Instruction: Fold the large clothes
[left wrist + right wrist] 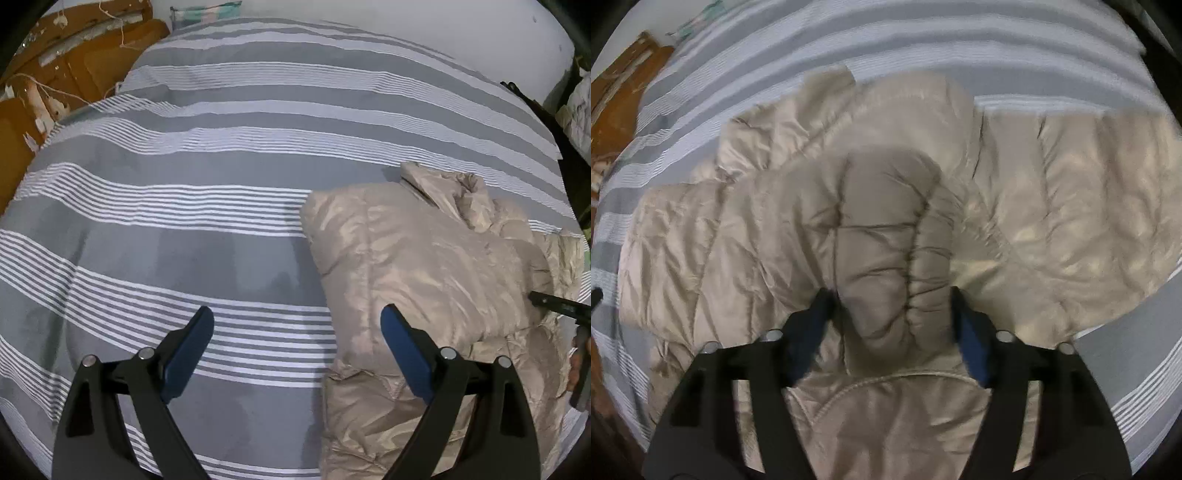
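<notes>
Your right tool (pixel 892 314) pinches a puffy fold of the beige jacket (pixel 886 206); your left tool (pixel 297 343) gapes empty over the bed (pixel 166 258), jacket beside it.

A bed covered in a grey-and-white striped duvet (pixel 207 236) carries a beige quilted puffer jacket (pixel 424 266), lying partly folded toward its right side. At the far end something pale and teal-patterned, perhaps a pillow (pixel 207 9), shows.

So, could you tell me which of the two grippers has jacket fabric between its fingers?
The right gripper: a bunched fold of the jacket sits between its fingers. The left gripper is wide open over the bedspread.
</notes>
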